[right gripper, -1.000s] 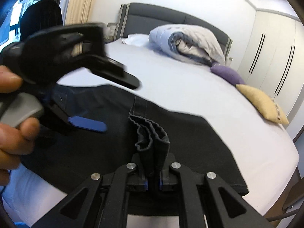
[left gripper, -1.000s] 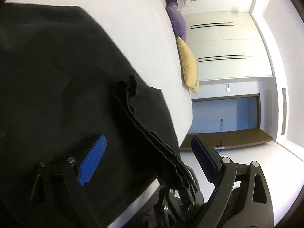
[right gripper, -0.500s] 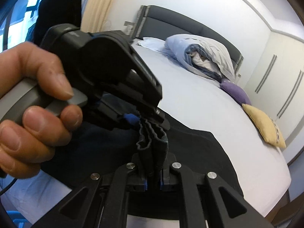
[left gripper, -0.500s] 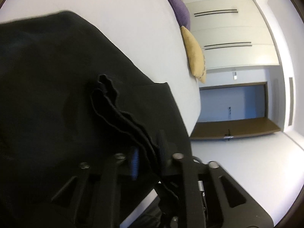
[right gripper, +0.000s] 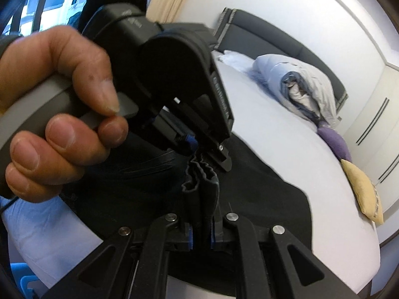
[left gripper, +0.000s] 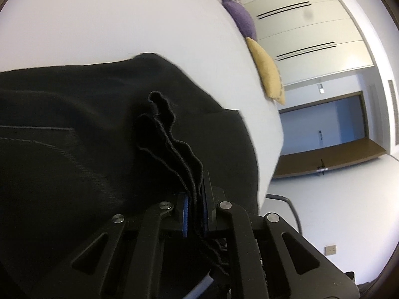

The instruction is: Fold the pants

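Black pants (left gripper: pixel 74 137) lie spread on a white bed (left gripper: pixel 124 20). My left gripper (left gripper: pixel 194 214) is shut on a bunched stack of the pants' hem edges, which rise up between its blue pads. My right gripper (right gripper: pixel 200 234) is shut on the same bunched edge of the pants (right gripper: pixel 261 199). In the right wrist view the left gripper (right gripper: pixel 199 149) grips the top of that bunch, just above the right gripper, held by a bare hand (right gripper: pixel 57 114).
A rolled duvet (right gripper: pixel 304 87), a purple cushion (right gripper: pixel 334 142) and a yellow cushion (right gripper: pixel 361 189) lie along the bed's far side. White wardrobes (left gripper: pixel 311 32) and a doorway (left gripper: pixel 324 122) stand beyond the bed edge.
My left gripper was open beside the bunched hem, then moved onto it and shut. The right gripper kept its hold; both have lifted a little.
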Demonstrator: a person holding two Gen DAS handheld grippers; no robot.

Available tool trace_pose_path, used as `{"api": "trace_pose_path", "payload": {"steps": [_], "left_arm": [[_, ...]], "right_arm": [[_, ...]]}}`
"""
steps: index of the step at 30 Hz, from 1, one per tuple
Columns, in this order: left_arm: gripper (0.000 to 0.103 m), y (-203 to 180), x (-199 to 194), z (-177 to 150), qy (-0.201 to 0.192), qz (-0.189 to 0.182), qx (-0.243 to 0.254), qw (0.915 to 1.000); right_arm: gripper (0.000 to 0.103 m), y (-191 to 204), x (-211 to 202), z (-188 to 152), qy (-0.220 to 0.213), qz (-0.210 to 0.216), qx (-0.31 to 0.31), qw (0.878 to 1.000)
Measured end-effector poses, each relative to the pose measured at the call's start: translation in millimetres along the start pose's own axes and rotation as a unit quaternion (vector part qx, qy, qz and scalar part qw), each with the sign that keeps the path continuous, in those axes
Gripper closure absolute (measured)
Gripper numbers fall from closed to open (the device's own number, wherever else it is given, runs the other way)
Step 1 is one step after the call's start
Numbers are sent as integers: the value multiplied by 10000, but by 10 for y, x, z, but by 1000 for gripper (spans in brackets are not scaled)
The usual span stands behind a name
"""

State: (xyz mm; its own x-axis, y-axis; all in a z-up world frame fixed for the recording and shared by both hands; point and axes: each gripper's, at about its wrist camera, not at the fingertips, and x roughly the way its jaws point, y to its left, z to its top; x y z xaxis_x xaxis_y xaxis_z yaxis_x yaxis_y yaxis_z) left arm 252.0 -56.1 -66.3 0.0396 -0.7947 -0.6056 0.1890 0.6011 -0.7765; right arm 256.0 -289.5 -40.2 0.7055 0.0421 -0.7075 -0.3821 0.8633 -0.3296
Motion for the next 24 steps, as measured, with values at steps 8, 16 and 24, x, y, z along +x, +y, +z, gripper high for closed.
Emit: {"api": "trace_pose_path", "payload": {"steps": [8, 16, 24], "left_arm": [[97, 323, 76, 44, -43, 218, -159, 9996], [94, 316, 179, 27, -89, 457, -107, 9989], [91, 302, -185, -158, -478, 938, -232, 9942]], "right_arm": [[93, 125, 250, 47, 271, 210, -119, 9993], [84, -58, 386, -16, 305, 509, 118, 9982], [35, -837, 182, -132, 423, 1906, 1290, 9722]]}}
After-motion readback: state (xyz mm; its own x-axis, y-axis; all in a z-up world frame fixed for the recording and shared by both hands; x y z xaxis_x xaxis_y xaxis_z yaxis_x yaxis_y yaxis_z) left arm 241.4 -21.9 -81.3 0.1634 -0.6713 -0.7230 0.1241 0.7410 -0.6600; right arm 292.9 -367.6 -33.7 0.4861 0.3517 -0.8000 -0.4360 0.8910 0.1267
